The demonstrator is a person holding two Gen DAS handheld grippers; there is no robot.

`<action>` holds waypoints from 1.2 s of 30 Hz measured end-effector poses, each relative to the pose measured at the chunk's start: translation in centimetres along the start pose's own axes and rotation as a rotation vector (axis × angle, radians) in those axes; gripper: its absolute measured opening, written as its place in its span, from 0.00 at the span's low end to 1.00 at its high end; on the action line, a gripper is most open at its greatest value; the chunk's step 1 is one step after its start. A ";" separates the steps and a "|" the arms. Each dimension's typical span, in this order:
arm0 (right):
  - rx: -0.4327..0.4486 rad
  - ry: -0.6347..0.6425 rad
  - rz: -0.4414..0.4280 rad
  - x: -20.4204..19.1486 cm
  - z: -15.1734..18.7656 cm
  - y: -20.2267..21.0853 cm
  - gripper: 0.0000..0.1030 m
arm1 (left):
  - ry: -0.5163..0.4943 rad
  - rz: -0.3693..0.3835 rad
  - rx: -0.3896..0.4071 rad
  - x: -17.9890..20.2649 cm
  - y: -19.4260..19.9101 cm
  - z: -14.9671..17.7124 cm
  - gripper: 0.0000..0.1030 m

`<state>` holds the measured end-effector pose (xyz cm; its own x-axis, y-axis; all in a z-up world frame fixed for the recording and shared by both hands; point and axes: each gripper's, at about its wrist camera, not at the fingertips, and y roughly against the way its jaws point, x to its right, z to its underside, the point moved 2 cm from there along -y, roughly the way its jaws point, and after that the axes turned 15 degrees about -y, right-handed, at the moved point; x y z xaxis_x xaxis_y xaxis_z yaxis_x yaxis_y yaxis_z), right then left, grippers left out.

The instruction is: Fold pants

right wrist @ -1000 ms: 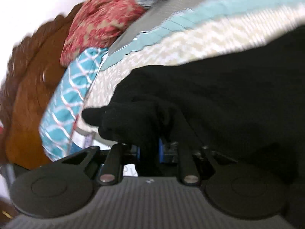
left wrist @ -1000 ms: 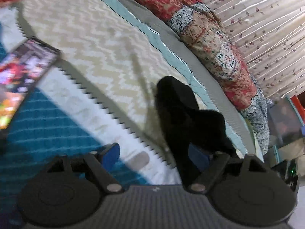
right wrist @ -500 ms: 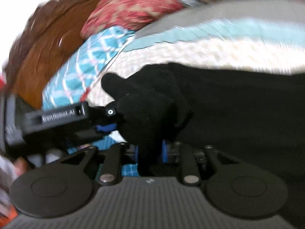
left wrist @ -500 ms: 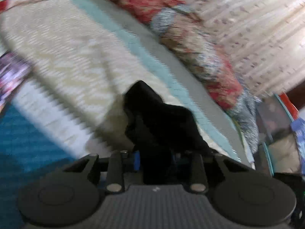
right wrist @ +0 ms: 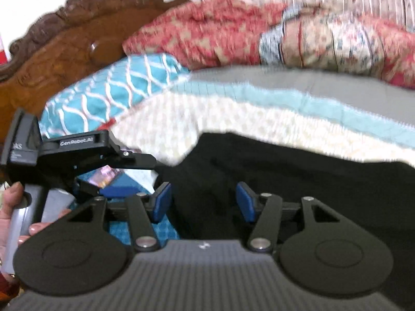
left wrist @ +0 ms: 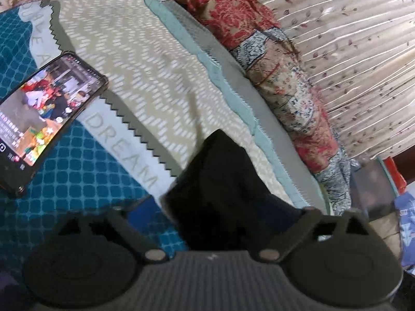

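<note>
On the far left lay a phone (left wrist: 44, 119), screen lit, on the bed cover (left wrist: 145, 77), not part of our job. Next to it our left gripper (left wrist: 215, 212) was spread wide open w/ nothing pinched; the black pants (left wrist: 223, 181) lay bunched btwn its fingers, a corner poking up. Our right gripper (right wrist: 203, 203) was open too, its blue pads (right wrist: 161, 202) apart, the pants (right wrist: 298, 189) lying dark and flat on the bed under it. We think one fold was prob. laid down. Still left: more folds and smoothing. We couldn't see the whole pants, so can't tell how neat.
</note>
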<state>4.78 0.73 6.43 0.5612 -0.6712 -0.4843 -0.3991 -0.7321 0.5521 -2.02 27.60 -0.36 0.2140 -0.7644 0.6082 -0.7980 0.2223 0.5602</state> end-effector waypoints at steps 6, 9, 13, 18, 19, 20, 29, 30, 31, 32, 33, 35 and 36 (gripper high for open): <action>-0.132 -0.095 -0.010 1.0 -0.1 -5.8 0.09 | -0.031 -0.060 -0.086 0.9 -3.3 1.0 0.87; -0.324 -0.224 0.045 2.9 2.0 -12.4 0.01 | -0.103 -0.131 -0.104 2.2 -4.0 1.8 0.84; -0.355 -0.316 -0.020 4.2 0.7 -13.0 0.01 | -0.143 -0.157 -0.093 3.2 -3.5 2.2 0.85; -0.278 -0.339 -0.090 4.9 0.2 -8.3 0.07 | -0.167 -0.190 -0.044 4.2 -1.1 2.0 0.80; -0.251 -0.340 -0.087 5.2 0.3 -7.0 0.07 | -0.183 -0.199 -0.030 4.7 -0.6 1.9 0.80; -0.223 -0.345 -0.083 5.6 0.4 -5.6 0.11 | -0.209 -0.209 -0.017 5.4 -0.2 1.9 0.79; -0.058 -0.393 0.084 11.5 2.8 4.3 0.21 | -0.503 -0.193 -0.070 12.8 -3.5 4.6 0.77; -0.046 -0.408 0.100 12.2 3.1 5.1 0.21 | -0.519 -0.205 -0.077 13.1 -4.1 4.8 0.77; -0.035 -0.428 0.119 13.3 3.6 5.8 0.21 | -0.533 -0.223 -0.084 13.2 -4.7 4.9 0.77; -0.025 -0.444 0.140 14.3 3.8 6.6 0.21 | -0.550 -0.245 -0.091 13.2 -5.3 5.0 0.77; -0.014 -0.460 0.162 15.2 4.1 7.3 0.21 | -0.568 -0.268 -0.098 13.0 -5.9 5.1 0.76; 0.001 -0.498 0.205 17.1 4.7 8.5 0.21 | -0.617 -0.357 -0.142 12.3 -7.3 5.3 0.65; 0.003 -0.520 0.244 18.1 5.0 8.6 0.21 | -0.634 -0.388 -0.157 11.9 -7.7 5.5 0.59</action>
<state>7.85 -18.26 -1.02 0.0227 -0.7894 -0.6135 -0.4748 -0.5485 0.6882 3.61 13.47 -0.56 0.0605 -0.9963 -0.0616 -0.6318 -0.0860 0.7703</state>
